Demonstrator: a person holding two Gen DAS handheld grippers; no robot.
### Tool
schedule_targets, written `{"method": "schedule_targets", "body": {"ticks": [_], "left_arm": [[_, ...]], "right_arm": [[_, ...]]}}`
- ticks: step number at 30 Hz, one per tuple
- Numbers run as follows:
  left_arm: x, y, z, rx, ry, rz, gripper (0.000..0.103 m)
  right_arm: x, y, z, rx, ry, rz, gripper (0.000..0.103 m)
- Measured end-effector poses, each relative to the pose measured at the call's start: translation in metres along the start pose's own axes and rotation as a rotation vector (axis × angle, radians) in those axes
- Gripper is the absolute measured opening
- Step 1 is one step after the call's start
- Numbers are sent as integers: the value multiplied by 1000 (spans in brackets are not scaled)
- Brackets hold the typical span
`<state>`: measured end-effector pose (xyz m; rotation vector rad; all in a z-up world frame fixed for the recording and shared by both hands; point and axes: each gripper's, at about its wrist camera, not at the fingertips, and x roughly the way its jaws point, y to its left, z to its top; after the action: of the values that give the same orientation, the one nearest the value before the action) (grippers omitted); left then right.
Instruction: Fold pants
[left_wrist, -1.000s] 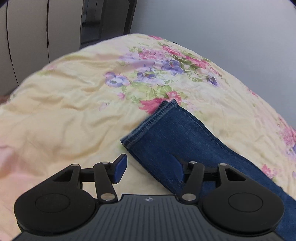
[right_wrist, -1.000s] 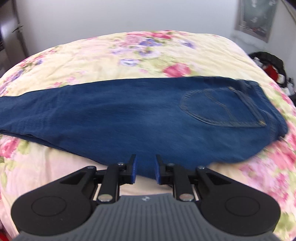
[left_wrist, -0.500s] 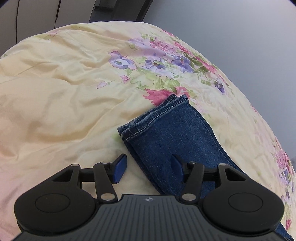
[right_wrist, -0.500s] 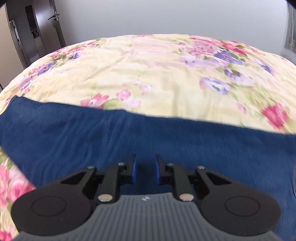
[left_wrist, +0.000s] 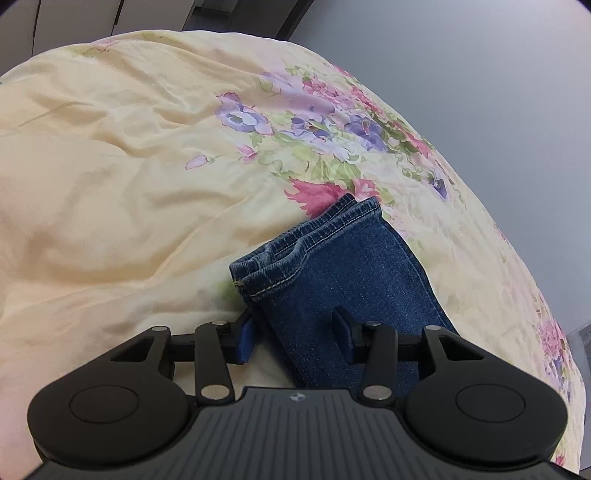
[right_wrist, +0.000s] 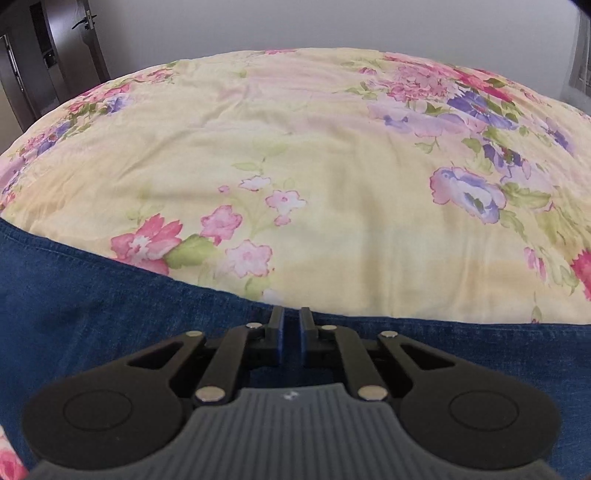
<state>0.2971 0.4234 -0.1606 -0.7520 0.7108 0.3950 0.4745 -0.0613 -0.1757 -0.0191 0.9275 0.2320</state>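
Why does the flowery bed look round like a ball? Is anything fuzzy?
Both wrist views use fisheye lenses, so the yellow floral bedspread bulges; left view is sharp on the blue denim jeans, right view sharp too, softly lit, no glare.

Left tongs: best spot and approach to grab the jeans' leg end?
Grip the stacked hems at the near corner of the jeans, coming from above and the open left side. Both cuffs lie flush there, so one pinch by the left tongs catches every layer.
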Motion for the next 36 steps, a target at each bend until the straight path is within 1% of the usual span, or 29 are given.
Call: {"method": "schedule_targets", "body": {"ticks": [2,4,6,8,9,10,11,13,16,18,20,23,26,29,33,35,36], "left_arm": [[-1,2,0,-11,3,-18,57],[0,4,-1,-34,3,-28,58],[0,7,-1,-57,3,-34,58],[2,8,-1,-73,0,-30,56],[3,8,-1,-80,-2,-24,54],[3,8,-1,-81,-7,-5,44],[3,7,-1,-79,-8,12,37],[4,7,0,-83,-5,9,30],[2,5,1,-78,-10,8,22],[1,4,2,-69,-12,-1,17],[-2,5,4,-78,-11,-18,10],[-5,4,10,-82,-3,-40,6],[-14,-7,14,-41,-18,-40,6],[-32,-30,17,25,-63,-37,5],[-61,-74,25,116,-121,-35,5],[-79,-102,25,191,-162,-33,5],[-89,-121,23,243,-189,-35,5]], "right_arm": [[-23,6,-11,-20,-2,15,3],[-45,14,-27,-49,1,31,3],[-63,21,-45,-64,8,40,3],[-75,28,-68,-63,37,60,2],[-77,30,-78,-58,53,67,2],[-78,32,-90,-47,69,79,2],[-79,32,-101,-30,81,90,1],[-81,34,-121,-8,78,90,1],[-85,35,-138,22,78,92,1],[-85,37,-141,3,80,88,1],[-82,36,-138,11,95,89,1],[-77,33,-133,29,118,93,0],[-77,32,-130,25,126,99,0],[-75,28,-128,37,136,107,0],[-71,19,-120,68,166,129,0],[-76,15,-115,84,163,149,0],[-82,11,-113,92,147,159,0]]}}
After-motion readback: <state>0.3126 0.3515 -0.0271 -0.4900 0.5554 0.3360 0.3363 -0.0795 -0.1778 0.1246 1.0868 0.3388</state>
